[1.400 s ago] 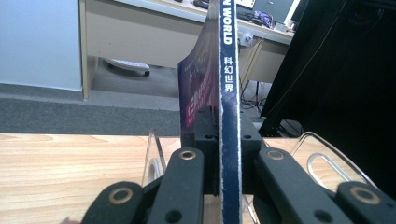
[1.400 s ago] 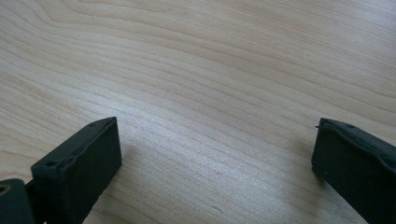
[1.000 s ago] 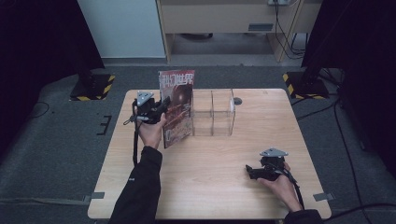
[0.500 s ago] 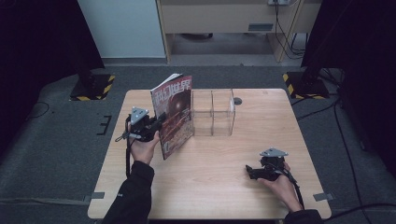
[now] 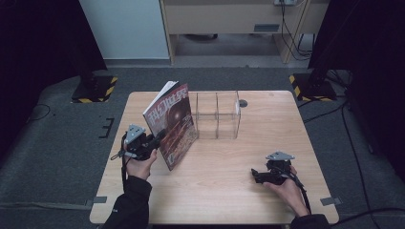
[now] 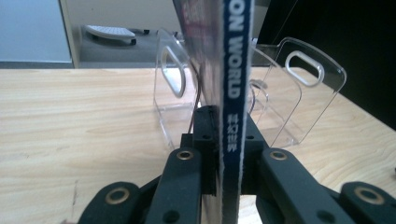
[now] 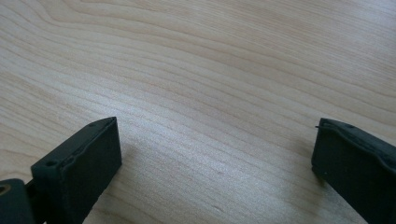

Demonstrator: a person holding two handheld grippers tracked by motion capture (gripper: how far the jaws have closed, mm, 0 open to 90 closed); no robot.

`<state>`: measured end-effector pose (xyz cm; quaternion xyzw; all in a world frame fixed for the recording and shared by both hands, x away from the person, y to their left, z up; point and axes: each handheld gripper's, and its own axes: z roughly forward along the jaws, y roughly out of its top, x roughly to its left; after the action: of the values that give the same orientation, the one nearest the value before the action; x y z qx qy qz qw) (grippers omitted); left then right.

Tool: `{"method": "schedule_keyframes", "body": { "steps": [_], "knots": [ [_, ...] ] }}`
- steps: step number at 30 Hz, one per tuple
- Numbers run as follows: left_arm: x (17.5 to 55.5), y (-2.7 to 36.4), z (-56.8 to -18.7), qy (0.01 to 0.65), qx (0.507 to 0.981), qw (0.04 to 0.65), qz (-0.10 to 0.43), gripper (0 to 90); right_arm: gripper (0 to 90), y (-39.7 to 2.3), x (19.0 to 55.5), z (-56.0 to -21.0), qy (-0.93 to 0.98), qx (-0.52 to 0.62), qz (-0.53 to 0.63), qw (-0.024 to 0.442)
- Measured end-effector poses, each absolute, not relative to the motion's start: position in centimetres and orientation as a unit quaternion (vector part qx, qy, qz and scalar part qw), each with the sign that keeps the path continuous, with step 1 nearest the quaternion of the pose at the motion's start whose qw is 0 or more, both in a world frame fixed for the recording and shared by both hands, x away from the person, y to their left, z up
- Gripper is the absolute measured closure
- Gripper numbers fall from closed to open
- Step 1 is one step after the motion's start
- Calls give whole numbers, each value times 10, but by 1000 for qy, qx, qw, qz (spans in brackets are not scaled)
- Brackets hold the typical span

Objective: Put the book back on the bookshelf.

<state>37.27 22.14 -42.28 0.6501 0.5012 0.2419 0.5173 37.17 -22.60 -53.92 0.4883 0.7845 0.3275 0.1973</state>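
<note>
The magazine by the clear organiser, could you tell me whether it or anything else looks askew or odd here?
The magazine is tilted, held off-vertical by its spine in the left gripper, beside the clear organiser rather than in a slot. The right gripper rests open on the table. Nothing looks spilled or damaged.

Lab: hazard-taped stands (image 5: 94, 88), cables (image 5: 292, 38)

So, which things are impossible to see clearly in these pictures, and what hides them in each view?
- Magazine cover text: too small in the high view; in the left gripper view its spine faces the camera.
- Clear organizer left compartment: partly behind the magazine, high view.
- Left gripper pads: hidden by the spine they clamp.
- Right gripper body: cut off by the bottom edge, right gripper view.
- Table near edge: cut off, high view.
</note>
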Motion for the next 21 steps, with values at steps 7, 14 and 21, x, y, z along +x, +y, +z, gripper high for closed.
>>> {"method": "schedule_keyframes", "body": {
  "steps": [7, 14, 21],
  "knots": [
    [366, 228, -431, 498, 662, 510, 233, 808, 19, -226, 372, -539, 785, 488, 328, 197],
    [372, 227, -424, 494, 660, 518, 227, 757, 18, -226, 372, -539, 785, 488, 328, 197],
    [386, 225, -411, 494, 645, 533, 235, 749, 18, -226, 372, -539, 785, 488, 328, 197]
  ]
}}
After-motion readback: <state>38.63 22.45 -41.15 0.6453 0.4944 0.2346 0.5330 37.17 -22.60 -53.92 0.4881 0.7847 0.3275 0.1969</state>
